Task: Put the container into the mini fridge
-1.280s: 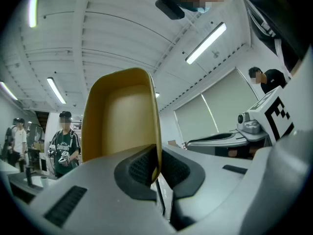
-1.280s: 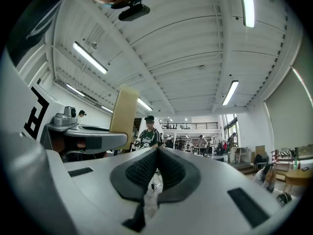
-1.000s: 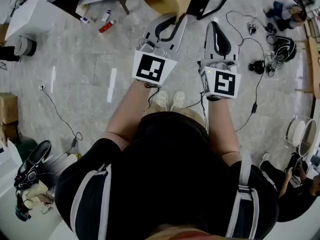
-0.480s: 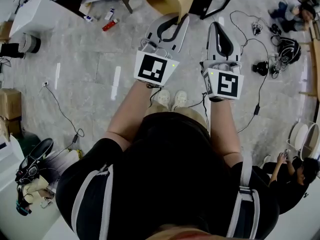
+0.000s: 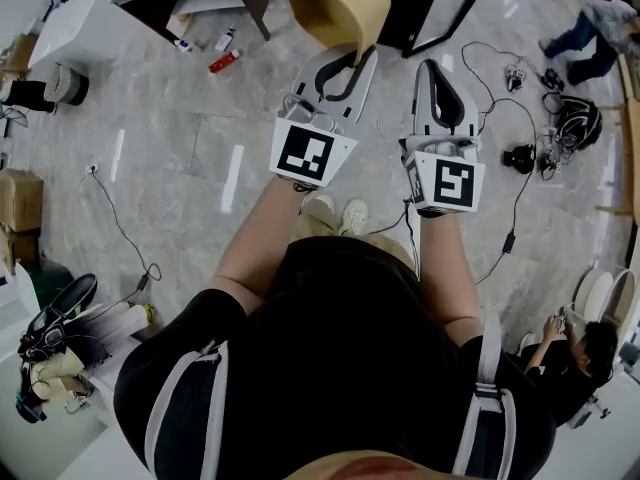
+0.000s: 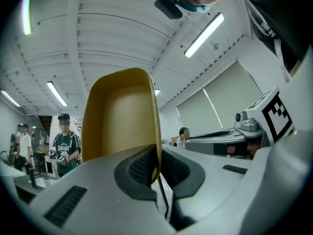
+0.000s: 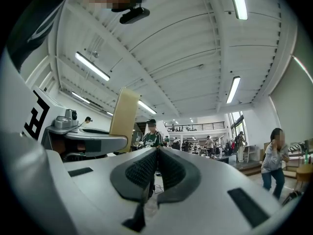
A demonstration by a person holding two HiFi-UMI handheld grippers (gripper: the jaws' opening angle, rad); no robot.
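Observation:
A tan plastic container (image 5: 335, 3) sticks out ahead of my left gripper (image 5: 350, 53), whose jaws are shut on its rim. In the left gripper view the container (image 6: 120, 116) rises from between the pads with its hollow side toward the camera, and the left gripper (image 6: 157, 163) clamps its thin wall. My right gripper (image 5: 432, 66) is beside it, shut with nothing in it; the right gripper (image 7: 156, 153) shows its pads pressed together. From there the container (image 7: 124, 112) appears edge-on at the left. A dark cabinet edge (image 5: 440, 8) lies just ahead; I cannot tell if it is the fridge.
Both grippers hang over a grey tiled floor. Cables and black gear (image 5: 570, 118) lie at the right, small bottles (image 5: 222, 58) and a white table (image 5: 80, 23) at the upper left, cardboard boxes (image 5: 18, 198) at the left. A person crouches at the lower right (image 5: 570, 348); another walks at the top right (image 5: 600, 23).
Both grippers have kept their hold and spacing while the view drifted slightly. The person at the top right has walked further along, and the one at the lower right has shifted.

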